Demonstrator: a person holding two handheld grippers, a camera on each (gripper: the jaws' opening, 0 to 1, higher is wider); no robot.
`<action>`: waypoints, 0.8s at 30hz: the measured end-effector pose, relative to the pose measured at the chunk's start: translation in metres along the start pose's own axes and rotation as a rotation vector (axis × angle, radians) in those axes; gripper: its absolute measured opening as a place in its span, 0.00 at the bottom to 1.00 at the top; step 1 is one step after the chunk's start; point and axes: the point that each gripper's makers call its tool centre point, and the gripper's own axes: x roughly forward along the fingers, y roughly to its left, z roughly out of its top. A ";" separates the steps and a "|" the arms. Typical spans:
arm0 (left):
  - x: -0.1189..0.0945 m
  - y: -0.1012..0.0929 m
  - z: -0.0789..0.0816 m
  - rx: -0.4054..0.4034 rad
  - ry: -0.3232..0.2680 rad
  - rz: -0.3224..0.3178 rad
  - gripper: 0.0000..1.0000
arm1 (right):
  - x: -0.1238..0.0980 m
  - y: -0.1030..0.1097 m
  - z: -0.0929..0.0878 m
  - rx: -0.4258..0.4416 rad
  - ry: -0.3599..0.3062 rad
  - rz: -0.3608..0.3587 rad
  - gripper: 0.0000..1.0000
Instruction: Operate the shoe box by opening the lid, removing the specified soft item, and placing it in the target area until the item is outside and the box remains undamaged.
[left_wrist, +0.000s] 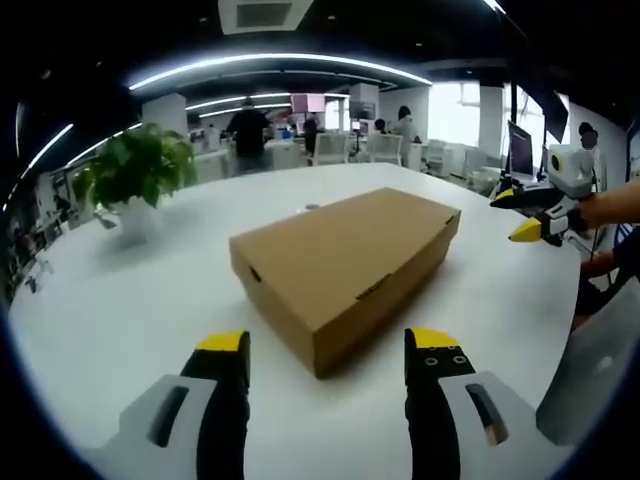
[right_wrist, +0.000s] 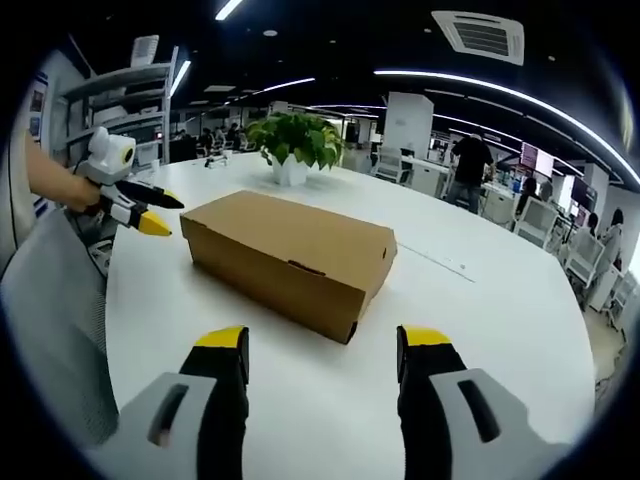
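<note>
Shoe box (left_wrist: 345, 260) sits mid-frame on the white table (left_wrist: 120, 300), lid shut; step one not begun. My left gripper (left_wrist: 326, 345) and right gripper (right_wrist: 318, 340) both gape wide, empty. Next: catch the lid's front edge, lift gently.

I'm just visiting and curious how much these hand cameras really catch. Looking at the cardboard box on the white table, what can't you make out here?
- Inside of the shoe box: hidden in both views by its closed lid, so the soft item cannot be seen.
- The box's underside: hidden against the table.
- Plant pot: too small and pale to make out in the left gripper view.
- People at the far desks: too small and blurred in both views.
</note>
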 end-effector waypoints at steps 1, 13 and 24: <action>0.001 0.000 -0.001 -0.004 0.002 0.002 0.61 | 0.003 -0.001 0.000 -0.005 0.003 0.006 0.53; 0.014 -0.003 0.002 -0.026 0.006 0.025 0.53 | 0.033 -0.011 0.005 -0.059 0.017 0.059 0.42; 0.026 -0.005 0.005 -0.058 0.001 0.040 0.50 | 0.055 -0.021 0.007 -0.028 0.029 0.099 0.37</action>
